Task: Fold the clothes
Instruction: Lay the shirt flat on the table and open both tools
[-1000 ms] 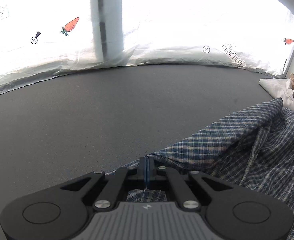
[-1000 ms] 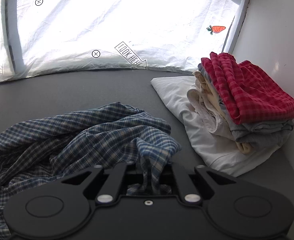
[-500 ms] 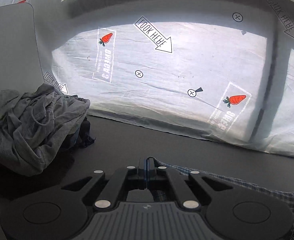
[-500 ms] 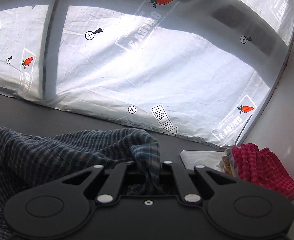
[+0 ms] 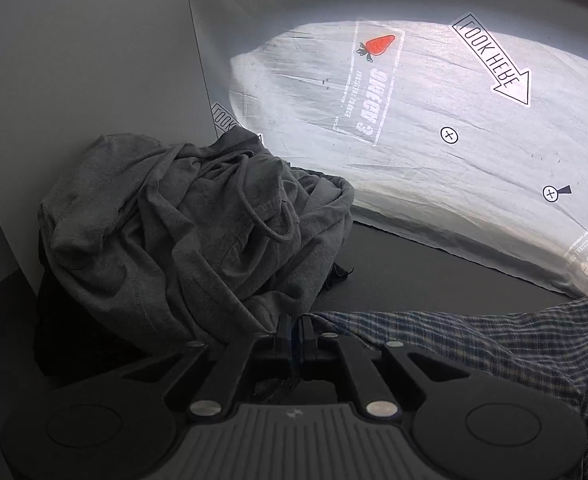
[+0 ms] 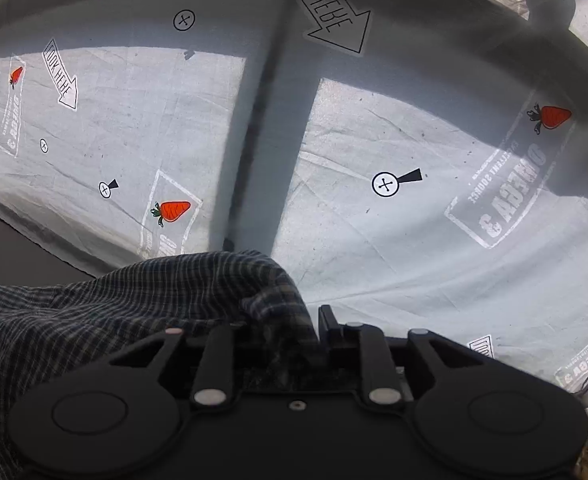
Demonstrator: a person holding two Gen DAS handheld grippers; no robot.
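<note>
Both grippers are tilted upward: the left gripper is clamped tight, the right gripper pinched on cloth.

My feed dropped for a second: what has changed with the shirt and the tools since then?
Both tools lifted and tilted up, raising the plaid shirt off the dark table. The left tool swung left toward the grey heap of clothes; the right tool now faces the curtain. Both stay shut on the shirt.

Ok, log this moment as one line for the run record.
step: fold clothes, lifting | left gripper: shut on plaid shirt | right gripper: shut on plaid shirt | shirt: held between both | beside left: crumpled grey garment, unfolded
</note>
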